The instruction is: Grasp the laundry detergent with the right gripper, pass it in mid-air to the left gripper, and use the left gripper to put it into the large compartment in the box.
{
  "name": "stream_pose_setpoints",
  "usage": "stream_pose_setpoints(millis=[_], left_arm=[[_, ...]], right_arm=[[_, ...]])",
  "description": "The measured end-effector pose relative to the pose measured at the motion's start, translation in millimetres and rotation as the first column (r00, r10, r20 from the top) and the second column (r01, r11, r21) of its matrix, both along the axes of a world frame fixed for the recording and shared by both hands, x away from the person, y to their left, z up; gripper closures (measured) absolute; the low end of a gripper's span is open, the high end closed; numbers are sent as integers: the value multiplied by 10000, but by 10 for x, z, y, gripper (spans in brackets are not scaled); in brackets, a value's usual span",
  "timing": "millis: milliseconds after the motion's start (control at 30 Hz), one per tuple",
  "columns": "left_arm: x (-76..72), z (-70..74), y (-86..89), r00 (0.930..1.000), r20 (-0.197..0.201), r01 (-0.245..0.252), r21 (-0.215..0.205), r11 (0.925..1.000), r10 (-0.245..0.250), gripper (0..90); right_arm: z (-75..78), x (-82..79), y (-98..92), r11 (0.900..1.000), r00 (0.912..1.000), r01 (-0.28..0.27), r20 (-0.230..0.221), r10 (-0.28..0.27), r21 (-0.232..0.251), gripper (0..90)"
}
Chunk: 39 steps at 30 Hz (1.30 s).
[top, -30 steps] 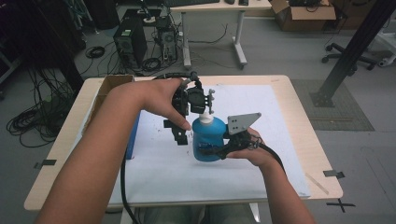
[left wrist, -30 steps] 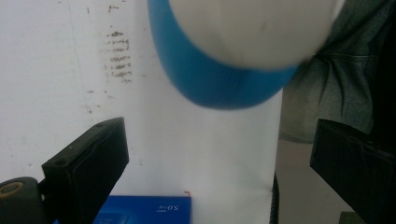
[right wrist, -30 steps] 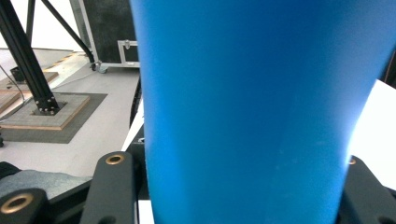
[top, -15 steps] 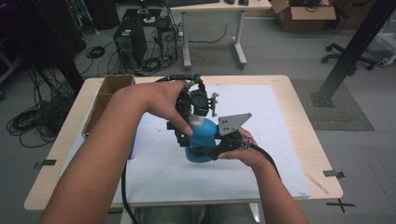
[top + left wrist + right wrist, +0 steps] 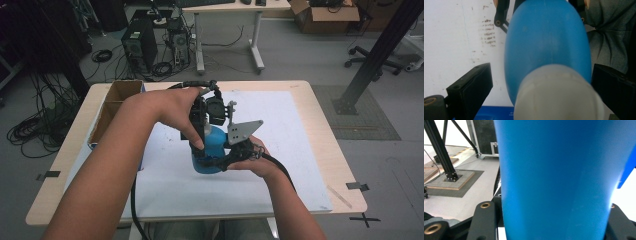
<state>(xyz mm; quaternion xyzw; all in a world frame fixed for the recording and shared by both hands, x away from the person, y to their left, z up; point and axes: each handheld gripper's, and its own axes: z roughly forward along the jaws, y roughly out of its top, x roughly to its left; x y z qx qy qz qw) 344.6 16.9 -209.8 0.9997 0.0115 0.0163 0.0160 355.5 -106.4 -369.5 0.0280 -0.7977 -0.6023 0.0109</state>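
**Blue bottle, held at the body, cap end under approach**

Item: blue bottle (image 5: 212,150) with a white cap (image 5: 556,95), upright over the white sheet (image 5: 280,170) at the middle of the table (image 5: 310,95).

Change: against the earlier high views, the bottle and the right gripper (image 5: 225,159) have slid a little toward the person's left and nearer the table's front edge. The left gripper (image 5: 200,131) has kept its place above the bottle's top. Judged meaning: the bottle is being brought under the upper gripper, likely so the cap can be worked.

Right gripper: fingers clamped on the bottle's lower body; the right gripper view has the blue wall pressed between both black fingers (image 5: 484,220).

Left gripper: fingers (image 5: 471,87) apart, one on each side of the cap, a gap visible beside the left one; nothing gripped yet.

View notes: the left gripper view gives the white cap and smudges on the sheet, which the high view hides behind the hand. The high view gives the cardboard box (image 5: 112,107) at the table's left edge.
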Motion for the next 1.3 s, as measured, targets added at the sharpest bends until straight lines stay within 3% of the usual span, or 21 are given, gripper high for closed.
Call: stream_pose_setpoints(millis=[667,833,1000,1300], left_arm=[[-13,-28,-57,9997,238,21,29,10000,-21,69],[-15,-22,-49,9993,367,77,35,10000,-78,92],[-18,28,-28,9995,291,111,-115,9999,-108,154],[-38,27,-25,9996,211,211,-8,9998,-211,223]], right_arm=[[33,13,47,9999,10000,68,55,-68,96,450],[40,9,48,9999,10000,56,54,-57,141,450],[53,4,45,9999,10000,55,54,-56,123,449],[75,-3,57,9999,9999,45,119,-46,122,450]])
